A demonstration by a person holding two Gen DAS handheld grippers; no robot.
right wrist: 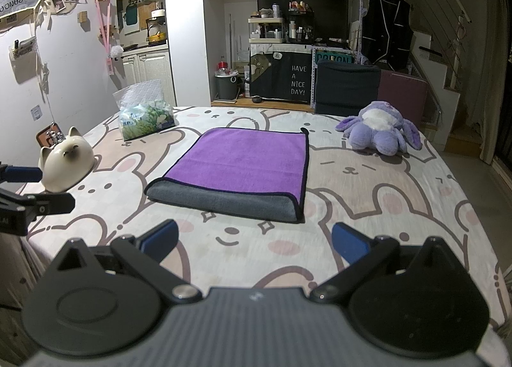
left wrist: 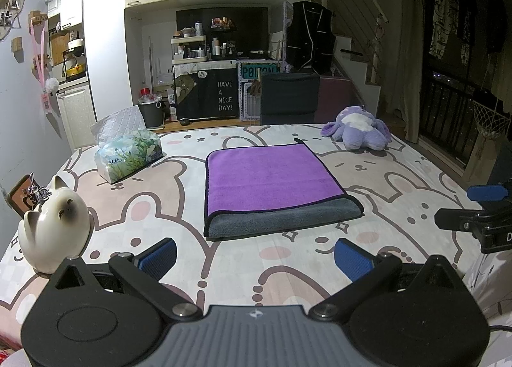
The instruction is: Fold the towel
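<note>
Two layers are seen in the microfiber towel, which lies folded once on the tabletop, ahead of both claws and well apart from them; a purple face is turned up and a grey face shows along the rounded near fold. It is judged light, soft and limp, plush enough to grip without slipping, so a pinch at the dark-bound corners is advised. The left claw and the right claw are held wide apart, with nothing between the blue ribbed pads. Left of the towel a glossy ceramic cat and a crinkly tissue pack are set; right of it a fuzzy purple plush toy is lying.
</note>
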